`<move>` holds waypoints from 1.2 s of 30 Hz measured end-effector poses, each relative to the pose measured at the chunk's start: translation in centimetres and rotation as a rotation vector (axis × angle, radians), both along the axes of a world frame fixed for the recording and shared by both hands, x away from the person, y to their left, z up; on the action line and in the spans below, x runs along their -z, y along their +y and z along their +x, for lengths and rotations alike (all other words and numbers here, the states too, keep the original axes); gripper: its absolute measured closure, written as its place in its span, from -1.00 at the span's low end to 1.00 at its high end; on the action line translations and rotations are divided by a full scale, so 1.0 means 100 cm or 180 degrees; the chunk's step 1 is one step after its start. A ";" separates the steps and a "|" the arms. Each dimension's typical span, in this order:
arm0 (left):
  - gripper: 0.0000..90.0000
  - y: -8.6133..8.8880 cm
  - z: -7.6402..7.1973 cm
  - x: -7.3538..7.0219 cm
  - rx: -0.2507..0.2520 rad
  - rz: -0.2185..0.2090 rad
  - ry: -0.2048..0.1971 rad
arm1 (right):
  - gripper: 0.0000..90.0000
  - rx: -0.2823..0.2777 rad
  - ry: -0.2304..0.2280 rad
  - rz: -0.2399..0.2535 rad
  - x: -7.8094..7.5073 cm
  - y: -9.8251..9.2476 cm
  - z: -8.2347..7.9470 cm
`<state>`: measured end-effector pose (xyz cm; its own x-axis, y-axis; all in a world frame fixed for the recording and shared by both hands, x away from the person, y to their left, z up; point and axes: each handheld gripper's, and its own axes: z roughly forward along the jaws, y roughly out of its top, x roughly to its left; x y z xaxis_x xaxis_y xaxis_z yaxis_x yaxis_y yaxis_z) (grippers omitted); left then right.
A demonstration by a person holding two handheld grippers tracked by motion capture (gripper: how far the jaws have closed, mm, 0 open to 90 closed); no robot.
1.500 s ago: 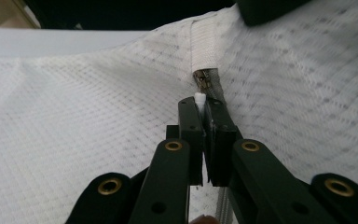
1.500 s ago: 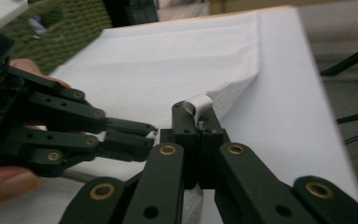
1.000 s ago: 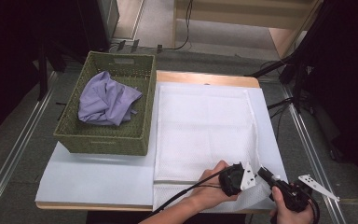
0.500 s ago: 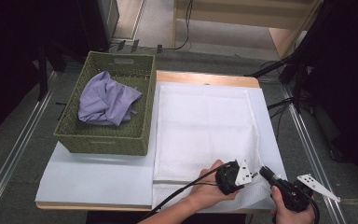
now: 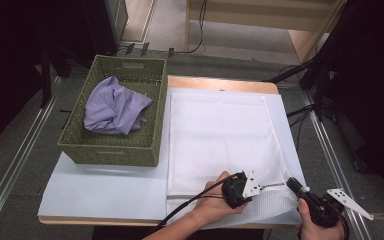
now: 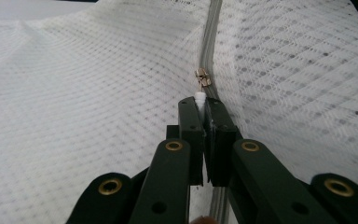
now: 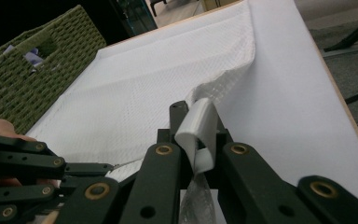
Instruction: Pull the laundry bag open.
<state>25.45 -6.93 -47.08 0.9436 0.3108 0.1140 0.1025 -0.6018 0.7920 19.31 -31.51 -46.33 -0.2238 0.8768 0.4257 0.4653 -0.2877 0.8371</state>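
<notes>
Black tongs (image 6: 202,103) closed on white zipper pull (image 6: 200,99), grey zipper (image 6: 210,28), white mesh bag (image 6: 84,84)

Mesh bag (image 5: 220,135) flat on the tabletop (image 5: 105,192) right of centre, basket (image 5: 112,145) to its left, crumpled cloth (image 5: 115,107) in the basket, both grippers at the bag's near right corner

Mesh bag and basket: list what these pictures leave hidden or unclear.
- Zipper pull tab: left gripper view, clamped inside the left gripper.
- Mesh bag near corner: right gripper view, pinched in the right gripper.
- Basket floor: high view, covered by the purple cloth.
- Bag contents: mesh too fine to tell.
</notes>
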 end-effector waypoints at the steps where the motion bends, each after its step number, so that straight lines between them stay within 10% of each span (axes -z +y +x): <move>1: 0.96 0.003 -0.001 -0.001 -0.0011 0.0007 -0.0006 | 0.96 -0.0013 -0.0015 -0.0036 -0.001 0.001 0.000; 36: 0.96 0.155 0.001 -0.003 -0.0729 0.0320 0.0035 | 0.96 0.0059 0.0039 -0.0186 0.005 0.001 0.001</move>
<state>25.51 8.59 -46.80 0.8513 0.5042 0.1452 0.2535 -0.6376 0.7275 19.37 -31.37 -46.85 -0.2024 0.9041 0.3763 0.4707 -0.2472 0.8470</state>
